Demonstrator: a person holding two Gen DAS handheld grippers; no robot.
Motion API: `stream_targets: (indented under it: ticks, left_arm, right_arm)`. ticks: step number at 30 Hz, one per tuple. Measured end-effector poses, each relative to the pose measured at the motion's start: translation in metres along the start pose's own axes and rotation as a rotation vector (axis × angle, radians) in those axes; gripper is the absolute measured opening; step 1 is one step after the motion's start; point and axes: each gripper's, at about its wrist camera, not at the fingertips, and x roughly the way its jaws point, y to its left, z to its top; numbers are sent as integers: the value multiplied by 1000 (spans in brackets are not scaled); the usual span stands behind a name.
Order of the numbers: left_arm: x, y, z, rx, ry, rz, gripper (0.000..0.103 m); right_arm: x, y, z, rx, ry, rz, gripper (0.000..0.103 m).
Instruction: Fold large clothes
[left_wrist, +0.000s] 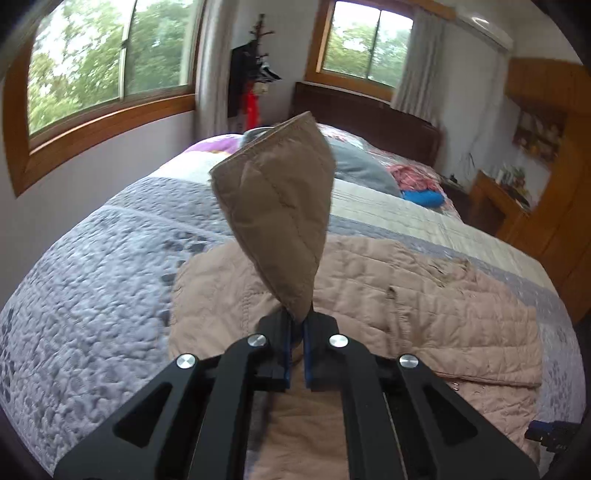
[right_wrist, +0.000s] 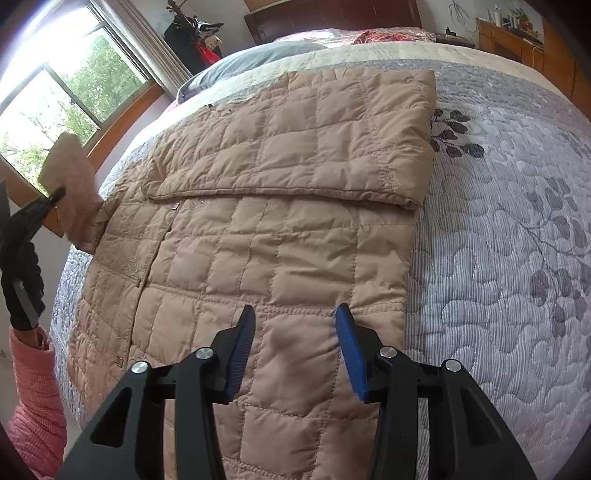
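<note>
The tan quilted jacket (right_wrist: 280, 206) lies spread on the bed's grey leaf-print quilt (right_wrist: 517, 236), no readable label or writing showing. The left gripper (left_wrist: 297, 325) is clenched on a lifted sleeve end (left_wrist: 275, 206). The right gripper (right_wrist: 295, 350) hangs released above the hem.

Coat (right_wrist: 280, 229): matt tan quilted cloth. Bedspread (right_wrist: 498, 258): stitched grey cloth, puckered. My left tool (left_wrist: 297, 325) and right tool (right_wrist: 295, 328): matt black plastic, ribbed blue pads (right_wrist: 351, 354), shiny metal pins.
</note>
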Motion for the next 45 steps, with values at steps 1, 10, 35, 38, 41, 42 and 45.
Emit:
stream_targets:
  ticks: [1,10,35,38,41,42,45]
  left_arm:
    - [4,-9,-2,10,9,-12,3]
    - [53,-91,-30,156,129,-117,5]
    - [137,-14,-60,89,372,-145,46]
    - [136,-16,-60,98,359,-137,46]
    - [128,-16,-58,67,333,-144,46]
    - [122,-13,-56,62,324,-146,46]
    - [108,-8,-50,74,292,-134,47]
  right_arm:
    - [0,-1,0,0,1,1,46]
    - [7,-3,1,4,13,9,46]
    - [21,70,42,-83,73,-36,46]
    - [37,88,61,-77,105,-25,46]
    - [49,105,81,-79,112,-15,46]
    - [54,112,88,-84,114,-13,46]
    - [73,129,109,-78,122,-6,46]
